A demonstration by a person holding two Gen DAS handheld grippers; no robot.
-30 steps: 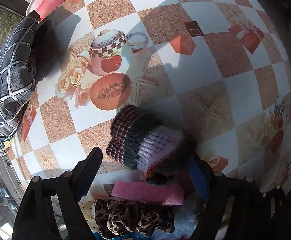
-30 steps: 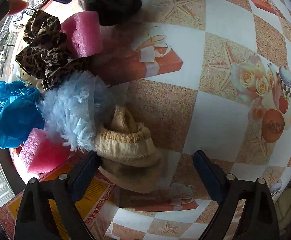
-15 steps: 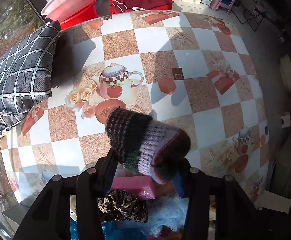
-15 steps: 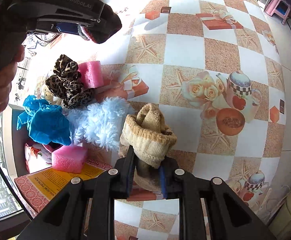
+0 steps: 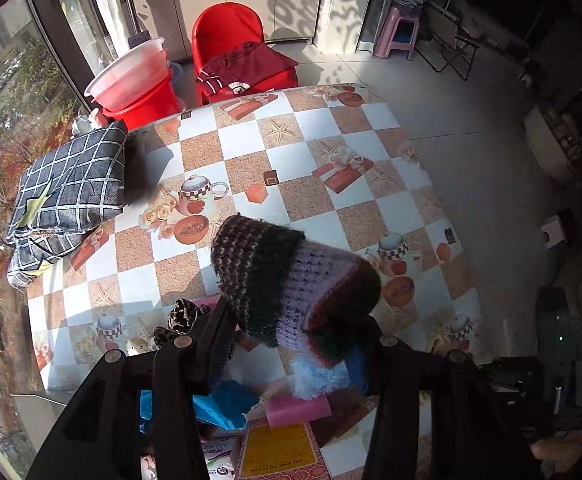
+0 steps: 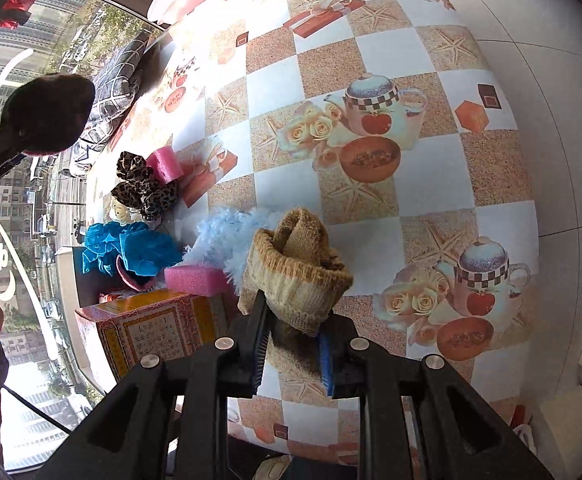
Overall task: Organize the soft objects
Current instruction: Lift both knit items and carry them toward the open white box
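Low in the left wrist view, the left gripper point(image 5: 295, 344) has its jaws clamped on a striped knit hat point(image 5: 291, 280), held above the checkered table point(image 5: 331, 132). Low in the right wrist view, the right gripper point(image 6: 293, 344) has its jaws clamped on a tan knit hat point(image 6: 297, 276), also off the table. At centre left there lie a fluffy blue piece point(image 6: 227, 236), two pink sponges point(image 6: 193, 279), a leopard scrunchie point(image 6: 143, 188) and blue mesh point(image 6: 131, 248), beside a printed box point(image 6: 155, 328).

Striped purple-and-dark knitted hat point(image 5: 291, 284) mid-frame, lifted; tan ribbed knitted hat point(image 6: 297, 272) centre frame, bunched, raised off surface point(image 6: 371, 60).
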